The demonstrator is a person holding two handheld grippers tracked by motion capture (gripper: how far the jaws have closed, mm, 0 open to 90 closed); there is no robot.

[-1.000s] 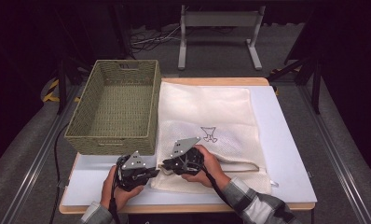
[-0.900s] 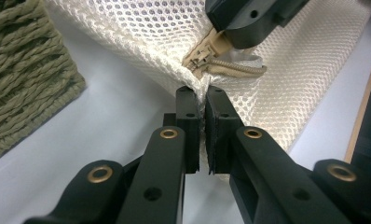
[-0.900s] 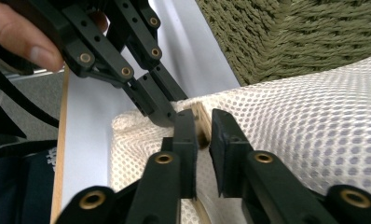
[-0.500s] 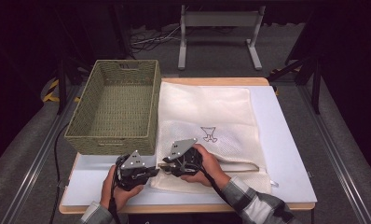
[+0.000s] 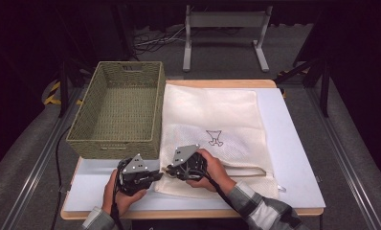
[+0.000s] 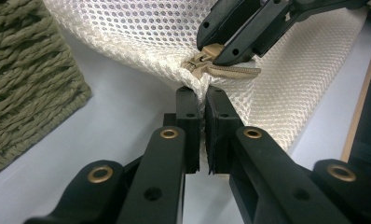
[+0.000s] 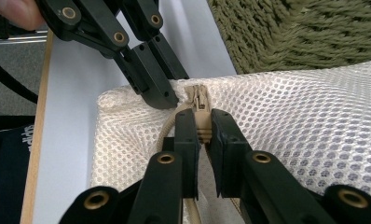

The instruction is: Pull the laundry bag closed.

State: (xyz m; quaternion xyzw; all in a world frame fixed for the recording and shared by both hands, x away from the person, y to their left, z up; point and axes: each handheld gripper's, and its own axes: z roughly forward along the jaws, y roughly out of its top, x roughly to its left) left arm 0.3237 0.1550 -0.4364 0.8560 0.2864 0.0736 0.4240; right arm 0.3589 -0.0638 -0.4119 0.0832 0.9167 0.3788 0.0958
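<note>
A cream mesh laundry bag (image 5: 217, 120) lies flat on the white table mat, its tan zipper running along the near edge. My left gripper (image 5: 156, 176) is shut on the bag's near left corner (image 6: 193, 84), pinching the mesh just beside the zipper's end. Facing it from the right, my right gripper (image 5: 169, 168) holds the tan zipper pull (image 7: 201, 126) between its pads. Those jaws have just been closing on the pull. In the left gripper view the right gripper (image 6: 216, 49) grips the slider a little beyond my own closed tips (image 6: 203, 95).
A green woven basket (image 5: 119, 110) stands on the table's left half, its near corner close to both grippers (image 7: 286, 32). The table's wooden front edge (image 5: 188, 213) runs just under the hands. A small dark logo (image 5: 215, 138) marks the bag's middle.
</note>
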